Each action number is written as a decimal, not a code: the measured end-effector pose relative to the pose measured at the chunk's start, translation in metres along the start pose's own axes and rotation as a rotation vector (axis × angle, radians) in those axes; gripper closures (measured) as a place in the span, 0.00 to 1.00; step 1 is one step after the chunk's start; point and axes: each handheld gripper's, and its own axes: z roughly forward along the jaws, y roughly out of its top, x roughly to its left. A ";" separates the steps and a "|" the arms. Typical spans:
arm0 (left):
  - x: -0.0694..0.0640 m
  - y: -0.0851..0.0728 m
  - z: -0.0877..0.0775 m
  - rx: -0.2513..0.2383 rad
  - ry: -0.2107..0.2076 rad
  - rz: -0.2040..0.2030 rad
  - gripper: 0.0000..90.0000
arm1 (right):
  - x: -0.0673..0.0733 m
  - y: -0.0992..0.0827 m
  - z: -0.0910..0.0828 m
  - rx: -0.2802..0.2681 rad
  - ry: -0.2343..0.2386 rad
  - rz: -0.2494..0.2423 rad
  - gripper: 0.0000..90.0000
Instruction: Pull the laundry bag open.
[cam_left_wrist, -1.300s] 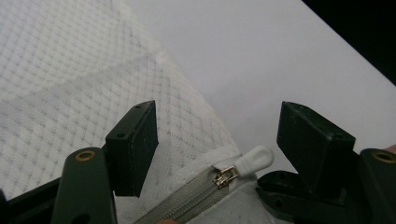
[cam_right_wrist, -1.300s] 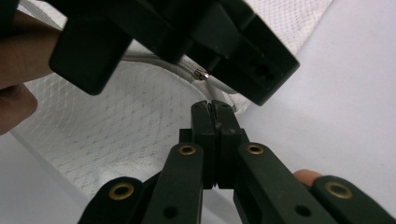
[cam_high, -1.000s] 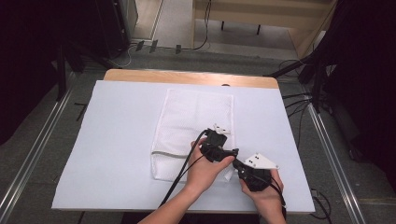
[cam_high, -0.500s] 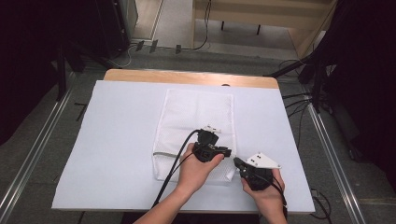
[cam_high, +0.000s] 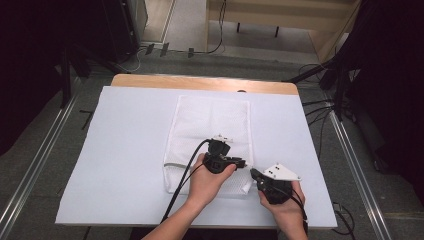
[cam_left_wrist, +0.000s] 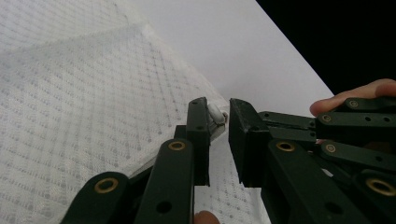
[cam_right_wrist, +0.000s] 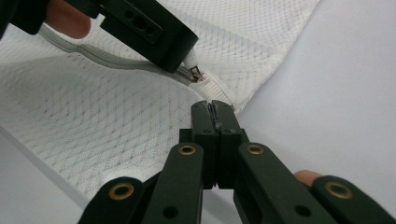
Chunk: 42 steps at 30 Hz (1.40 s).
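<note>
Wooden desk under a white sheet, dark room around, metal rails on the grey floor at left and right. White mesh laundry bag flat at mid-desk, contents not discernible through the mesh. Left gripper at the bag's near right corner, jaws just closing, almost together, white zipper pull between them. Right gripper just right of that corner, jaws fully closed, pinching the bag's corner edge.
</note>
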 end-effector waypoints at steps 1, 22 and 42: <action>0.000 0.000 0.001 -0.003 -0.003 0.000 0.88 | 0.000 0.000 0.000 -0.001 -0.001 -0.001 1.00; 0.002 -0.005 0.000 -0.003 0.000 0.025 0.98 | 0.000 0.002 -0.001 0.005 -0.008 0.009 1.00; 0.059 -0.040 -0.051 -0.043 0.065 -0.043 0.98 | -0.010 0.000 -0.006 0.032 -0.050 0.036 1.00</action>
